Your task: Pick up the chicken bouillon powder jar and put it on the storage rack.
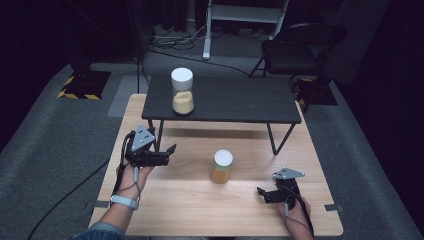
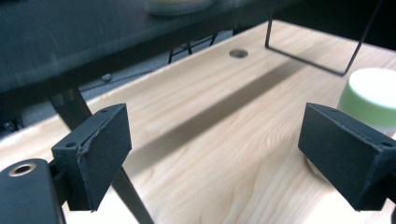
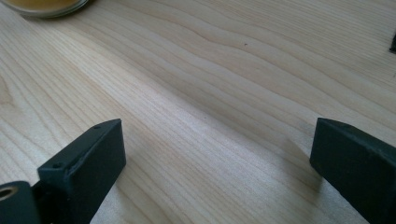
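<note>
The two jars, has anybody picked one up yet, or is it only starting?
Only starting. Nothing looks done: one jar stands on the black shelf, the small jar on the wooden table. The left gripper and right gripper are open and empty. What's left can't be told.

In the right gripper view the amber jar [image 3: 49,6] is cut off by the top edge, leaving a sliver of its base. In the left gripper view the right claw pad [image 2: 348,156] hides the lower part of the pale-lidded jar [image 2: 373,95], and the raised black shelf [image 2: 93,42] is blurred.
</note>
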